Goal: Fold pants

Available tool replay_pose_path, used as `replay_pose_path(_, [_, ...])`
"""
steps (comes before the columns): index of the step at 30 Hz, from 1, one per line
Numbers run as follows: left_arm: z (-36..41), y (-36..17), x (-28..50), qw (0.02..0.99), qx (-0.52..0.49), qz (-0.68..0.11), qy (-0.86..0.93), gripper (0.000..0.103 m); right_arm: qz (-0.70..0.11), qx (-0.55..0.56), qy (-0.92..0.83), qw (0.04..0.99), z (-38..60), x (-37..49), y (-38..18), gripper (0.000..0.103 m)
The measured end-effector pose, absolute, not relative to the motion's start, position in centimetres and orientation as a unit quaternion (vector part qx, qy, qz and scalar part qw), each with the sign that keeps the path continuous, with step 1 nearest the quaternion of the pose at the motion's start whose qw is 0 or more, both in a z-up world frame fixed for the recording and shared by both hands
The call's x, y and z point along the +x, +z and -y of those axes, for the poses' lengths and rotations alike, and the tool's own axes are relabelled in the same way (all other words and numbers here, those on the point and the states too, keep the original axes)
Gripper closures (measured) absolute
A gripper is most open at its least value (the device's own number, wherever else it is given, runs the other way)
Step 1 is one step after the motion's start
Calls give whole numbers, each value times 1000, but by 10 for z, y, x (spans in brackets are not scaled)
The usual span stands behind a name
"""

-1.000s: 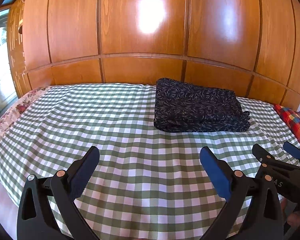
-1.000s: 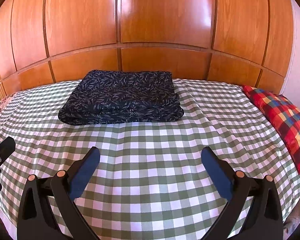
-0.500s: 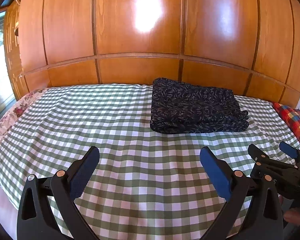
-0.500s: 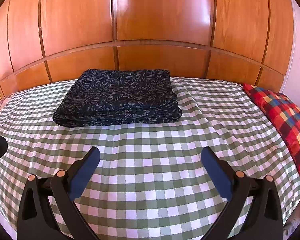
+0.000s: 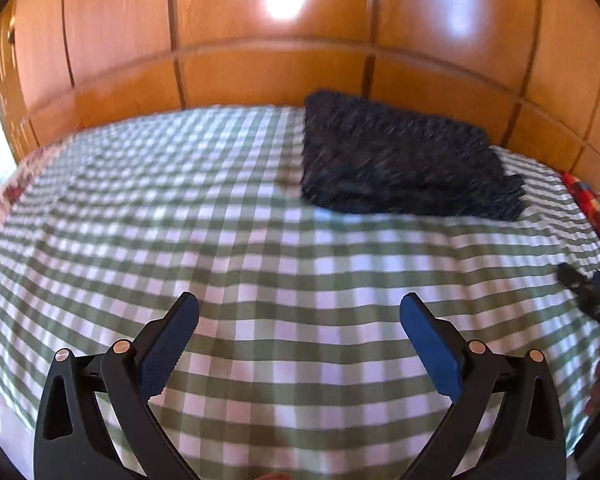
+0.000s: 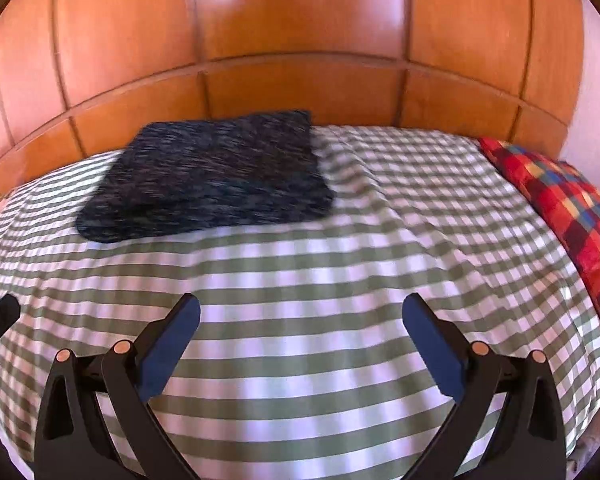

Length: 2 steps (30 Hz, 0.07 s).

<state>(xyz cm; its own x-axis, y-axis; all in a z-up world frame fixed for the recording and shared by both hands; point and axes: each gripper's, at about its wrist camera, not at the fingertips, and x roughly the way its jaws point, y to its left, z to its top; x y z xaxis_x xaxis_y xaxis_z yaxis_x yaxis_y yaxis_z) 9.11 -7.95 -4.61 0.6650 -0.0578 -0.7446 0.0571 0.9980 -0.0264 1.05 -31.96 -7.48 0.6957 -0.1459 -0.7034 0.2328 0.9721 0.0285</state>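
The left gripper [image 5: 299, 316] is hanging over the green checked bedspread [image 5: 228, 248] with its jaws spread wide and nothing between the blue pads [image 5: 168, 350]. Ahead of it and to its right, the dark patterned pants [image 5: 400, 168] are lying near the wooden headboard [image 5: 276, 72] as a thick rectangular stack, apparently already folded. The right gripper [image 6: 301, 316] is likewise gaping and carrying nothing, with the pants [image 6: 216, 176] ahead and to its left and a red plaid cushion [image 6: 568, 208] at the far right edge of the bed. Both views are blurring, so detail is poor. Judging from this, the folding is looking finished; doing the closing step well is meaning keeping both tools clear of the stack.
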Motion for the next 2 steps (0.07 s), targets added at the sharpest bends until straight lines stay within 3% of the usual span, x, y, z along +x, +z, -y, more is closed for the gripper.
replay_pose_path(2, [71, -58, 101, 907, -9, -421, -20, 4, -389, 71, -117, 911, 344, 16, -84, 2])
